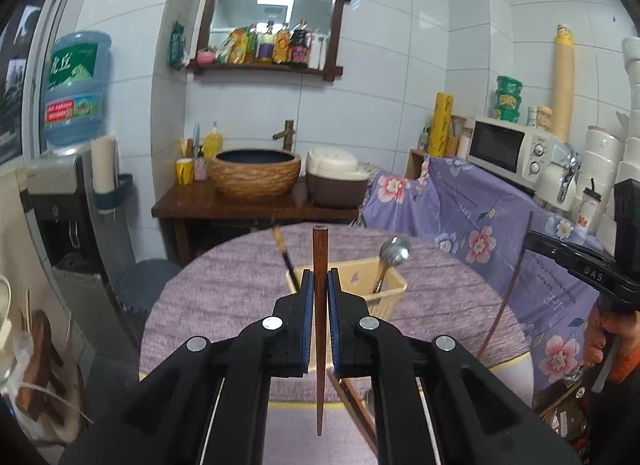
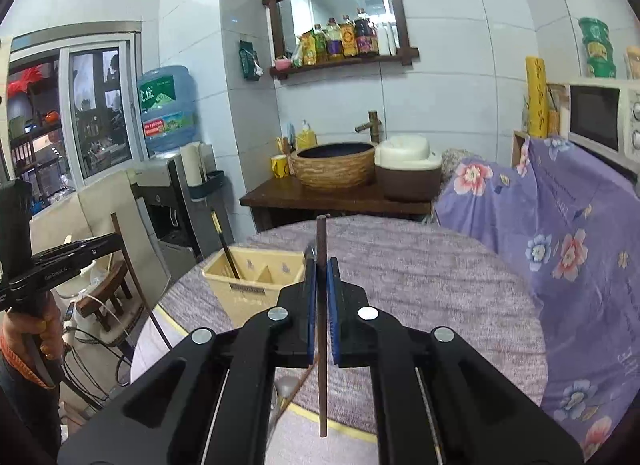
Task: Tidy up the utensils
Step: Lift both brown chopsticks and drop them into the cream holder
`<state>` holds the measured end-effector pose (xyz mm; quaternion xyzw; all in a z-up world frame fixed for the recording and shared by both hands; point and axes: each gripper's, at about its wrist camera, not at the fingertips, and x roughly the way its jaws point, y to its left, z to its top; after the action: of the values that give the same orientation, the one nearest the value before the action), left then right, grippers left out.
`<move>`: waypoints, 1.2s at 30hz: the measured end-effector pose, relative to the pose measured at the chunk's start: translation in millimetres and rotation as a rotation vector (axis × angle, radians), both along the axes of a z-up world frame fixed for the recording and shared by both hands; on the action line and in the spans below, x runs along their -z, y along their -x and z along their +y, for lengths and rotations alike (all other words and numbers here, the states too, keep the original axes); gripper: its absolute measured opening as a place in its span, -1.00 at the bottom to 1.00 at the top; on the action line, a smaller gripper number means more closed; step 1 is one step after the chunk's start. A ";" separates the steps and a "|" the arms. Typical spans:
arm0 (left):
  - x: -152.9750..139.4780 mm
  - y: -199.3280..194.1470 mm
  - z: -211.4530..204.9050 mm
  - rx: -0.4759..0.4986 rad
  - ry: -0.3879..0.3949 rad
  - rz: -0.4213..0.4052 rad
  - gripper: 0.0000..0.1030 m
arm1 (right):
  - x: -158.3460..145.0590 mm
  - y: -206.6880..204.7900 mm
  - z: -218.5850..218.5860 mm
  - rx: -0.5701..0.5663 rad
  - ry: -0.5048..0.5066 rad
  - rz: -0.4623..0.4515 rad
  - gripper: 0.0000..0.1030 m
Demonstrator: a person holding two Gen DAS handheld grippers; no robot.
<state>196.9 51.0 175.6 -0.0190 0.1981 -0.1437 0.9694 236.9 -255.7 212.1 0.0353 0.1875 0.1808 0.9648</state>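
My left gripper (image 1: 319,279) is shut on a brown wooden chopstick (image 1: 319,249) held upright above the round table. My right gripper (image 2: 321,269) is shut on a second brown chopstick (image 2: 321,237), also upright. A cream plastic utensil holder (image 1: 386,285) with compartments stands on the table just beyond the left gripper; it also shows in the right wrist view (image 2: 252,277). It holds a metal spoon (image 1: 394,251) and a dark chopstick with a yellow tip (image 1: 286,255). The right gripper shows at the right edge of the left view (image 1: 568,257).
The round table (image 1: 224,297) has a purple-grey cloth. A floral purple cloth (image 1: 472,217) covers furniture at the right, with a microwave (image 1: 508,149) on it. A wooden stand with a woven basin (image 1: 256,171) is behind. A water dispenser (image 1: 60,193) stands at left.
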 end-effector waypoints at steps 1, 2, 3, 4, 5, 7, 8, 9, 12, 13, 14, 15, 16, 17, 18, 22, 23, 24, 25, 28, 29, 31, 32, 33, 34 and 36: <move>-12.9 -2.9 -0.2 0.013 0.007 -0.013 -0.84 | -14.0 -4.5 1.2 -0.009 -0.020 -0.019 -0.88; -26.6 -6.7 0.0 0.020 0.019 -0.027 -0.84 | -25.4 -8.5 2.0 -0.017 -0.041 -0.034 -0.88; -37.1 -9.8 0.2 0.018 0.026 -0.042 -0.84 | -38.4 -13.4 3.5 -0.021 -0.060 -0.053 -0.88; -51.9 -13.8 -0.5 0.006 0.026 -0.071 -0.84 | -50.7 -18.3 6.8 -0.019 -0.069 -0.076 -0.88; -65.1 -17.9 -1.9 -0.009 0.023 -0.102 -0.84 | -65.2 -24.2 12.3 -0.012 -0.069 -0.111 -0.88; -85.8 -28.8 -2.9 -0.029 0.038 -0.144 -0.84 | -83.9 -35.0 21.3 0.001 -0.081 -0.151 -0.88; -93.2 -34.5 -3.6 -0.039 0.050 -0.160 -0.84 | -90.8 -41.3 25.7 0.003 -0.095 -0.162 -0.88; -100.2 -43.6 -4.1 -0.058 0.068 -0.175 -0.84 | -96.7 -49.1 31.0 0.018 -0.110 -0.182 -0.88; -99.1 -67.6 -8.3 -0.096 0.088 -0.182 -0.84 | -93.4 -71.5 45.2 0.044 -0.125 -0.177 -0.88; -92.7 -75.1 -9.6 -0.104 0.091 -0.172 -0.84 | -88.2 -77.7 49.6 0.050 -0.122 -0.170 -0.88; -85.6 -80.2 -11.0 -0.110 0.092 -0.159 -0.84 | -80.1 -84.5 53.9 0.052 -0.117 -0.154 -0.88; -75.5 -86.2 -10.9 -0.115 0.096 -0.138 -0.84 | -68.0 -92.8 58.2 0.055 -0.112 -0.132 -0.88; -63.0 -93.3 -10.4 -0.119 0.103 -0.111 -0.84 | -57.3 -98.9 61.9 0.060 -0.106 -0.115 -0.88; -52.2 -98.4 -9.1 -0.124 0.107 -0.087 -0.84 | -45.8 -105.8 65.3 0.065 -0.098 -0.094 -0.88; -41.4 -103.4 -8.3 -0.129 0.111 -0.064 -0.84 | -32.8 -114.8 69.0 0.063 -0.089 -0.063 -0.88; -4.5 -117.3 -4.4 -0.138 0.128 0.015 -0.84 | 10.7 -142.8 79.9 0.052 -0.071 0.046 -0.88; 1.5 -120.3 -4.9 -0.138 0.125 0.029 -0.84 | 16.7 -146.5 82.1 0.052 -0.067 0.058 -0.88; 9.1 -122.6 -6.2 -0.139 0.119 0.045 -0.84 | 24.5 -150.2 84.7 0.051 -0.059 0.073 -0.88; 15.8 -123.8 -7.5 -0.139 0.113 0.056 -0.84 | 29.6 -152.7 86.6 0.049 -0.051 0.081 -0.88; 31.9 -129.4 -9.3 -0.140 0.107 0.094 -0.84 | 37.9 -157.3 89.6 0.062 -0.030 0.076 -0.88; 36.7 -131.5 -8.4 -0.142 0.109 0.107 -0.84 | 38.4 -158.8 89.8 0.065 -0.031 0.076 -0.88; 44.1 -135.0 -6.4 -0.146 0.115 0.126 -0.84 | 39.7 -162.6 88.4 0.069 -0.044 0.084 -0.88; 46.3 -136.4 -6.3 -0.149 0.116 0.133 -0.84 | 40.8 -164.6 87.6 0.071 -0.052 0.084 -0.87; 48.4 -136.1 -6.4 -0.154 0.113 0.132 -0.84 | 41.6 -166.1 87.3 0.066 -0.055 0.086 -0.87; 48.5 -137.3 -5.5 -0.161 0.108 0.130 -0.84 | 43.3 -167.3 87.2 0.061 -0.054 0.092 -0.81; 49.1 -135.4 -4.8 -0.166 0.109 0.130 -0.81 | 46.9 -166.0 85.2 0.062 -0.061 0.101 -0.27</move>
<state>332.3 46.1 126.5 -0.0975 0.2503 -0.0720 0.9606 402.9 -170.5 165.2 0.0795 0.2290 0.1544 0.9578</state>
